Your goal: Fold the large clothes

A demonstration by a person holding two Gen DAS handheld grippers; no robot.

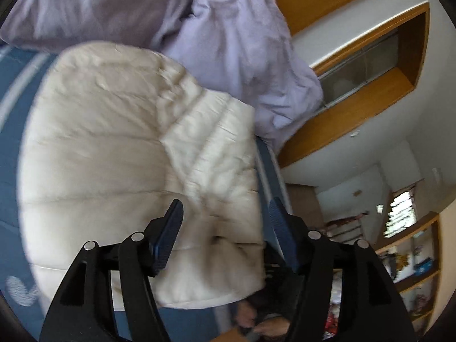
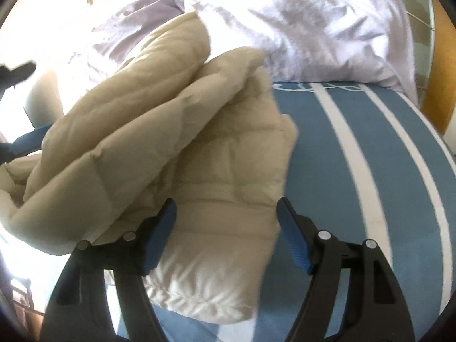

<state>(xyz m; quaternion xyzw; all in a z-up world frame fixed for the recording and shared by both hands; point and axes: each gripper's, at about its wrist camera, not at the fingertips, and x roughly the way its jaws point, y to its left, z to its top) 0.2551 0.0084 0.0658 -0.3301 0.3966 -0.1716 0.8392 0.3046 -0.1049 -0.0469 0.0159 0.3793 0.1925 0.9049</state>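
Jacket: one cream quilted puffer jacket (image 1: pixel 119 154) is lying folded on the blue bed cover (image 2: pixel 342 154) with white stripes, one padded layer doubled over another, its stitched hem nearest the cameras.
Left gripper: the left gripper (image 1: pixel 225 213) is hovering over the jacket's near edge, jaws spread wide, grasping nothing.
Right gripper: the right gripper (image 2: pixel 226 208) is standing released above the hem, pads clear of fabric.
Bedding: one rumpled lilac duvet (image 2: pixel 313 22) is bunching behind the jacket.
Count: two grippers, one jacket.
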